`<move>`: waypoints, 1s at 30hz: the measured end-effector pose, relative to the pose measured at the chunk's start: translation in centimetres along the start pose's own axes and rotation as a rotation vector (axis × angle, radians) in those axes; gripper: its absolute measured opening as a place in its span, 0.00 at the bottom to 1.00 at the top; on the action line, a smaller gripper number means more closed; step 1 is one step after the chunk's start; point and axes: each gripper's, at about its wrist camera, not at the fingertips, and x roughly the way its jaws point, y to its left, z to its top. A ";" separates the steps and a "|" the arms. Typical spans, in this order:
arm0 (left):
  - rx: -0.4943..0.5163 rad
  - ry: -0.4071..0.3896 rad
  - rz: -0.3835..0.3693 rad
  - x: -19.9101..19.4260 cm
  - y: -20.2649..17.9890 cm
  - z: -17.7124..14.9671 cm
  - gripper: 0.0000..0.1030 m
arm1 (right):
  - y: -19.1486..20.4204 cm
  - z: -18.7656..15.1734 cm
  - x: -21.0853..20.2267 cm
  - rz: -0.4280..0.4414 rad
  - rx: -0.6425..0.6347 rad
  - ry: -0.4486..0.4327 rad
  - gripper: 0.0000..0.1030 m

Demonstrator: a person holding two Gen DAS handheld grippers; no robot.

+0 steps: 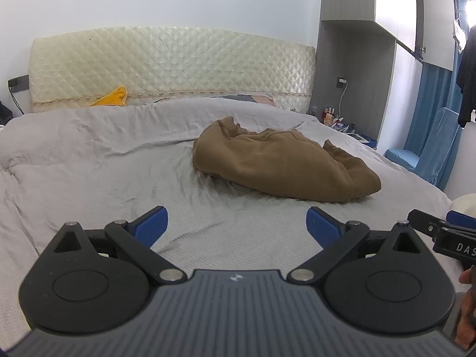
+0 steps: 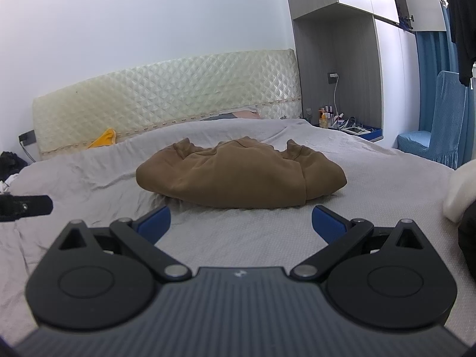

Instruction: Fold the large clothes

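Bedroom setup: a big bed with a wrinkly grey sheet [image 1: 89, 154] takes up most of the left wrist view, with a cream quilted headboard [image 1: 172, 65] against the pale wall behind it. The brown garment [image 1: 282, 163] is bunched in a lump on the sheet, toward the headboard from the left gripper [image 1: 237, 226] and a bit off to that gripper's right. It's not touching either blue pad. The left gripper's fingers are spread wide, nothing between them, with a good stretch of bare grey sheet between them and the garment. Loads of flat sheet on the garment's left too. On its right the mattress edge drops off near a blue covered chair [image 1: 428, 154] and a grey wardrobe [image 1: 354, 59]. A yellow cloth [image 1: 114, 96] peeks out at the base of the headboard. The tip of the other gripper pokes in at the right edge.

Right wrist view: same grey sheet [image 2: 386, 178], and the garment [image 2: 238, 175] sits pretty much dead ahead of the right gripper [image 2: 241, 223], just past its fingertips, with only a narrow strip of sheet between. These fingers are wide apart as well and holding nothing. There's open sheet on both sides of the garment. The headboard [image 2: 166, 98] is behind it, the wardrobe [image 2: 336, 74] and a cluttered bedside shelf [image 2: 348, 126] off to its right, blue curtain [image 2: 428, 89] further over.
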 end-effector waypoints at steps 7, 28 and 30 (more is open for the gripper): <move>-0.015 0.012 -0.004 0.1 0.4 -0.1 0.98 | 0.2 0.0 0.1 -0.003 0.001 0.003 1.00; -0.013 0.014 -0.011 0.1 0.6 -0.2 0.98 | 0.3 0.1 -0.1 -0.009 -0.003 0.004 1.00; -0.011 0.013 -0.013 0.0 0.7 -0.2 0.98 | 0.3 0.1 -0.1 -0.009 -0.003 0.004 1.00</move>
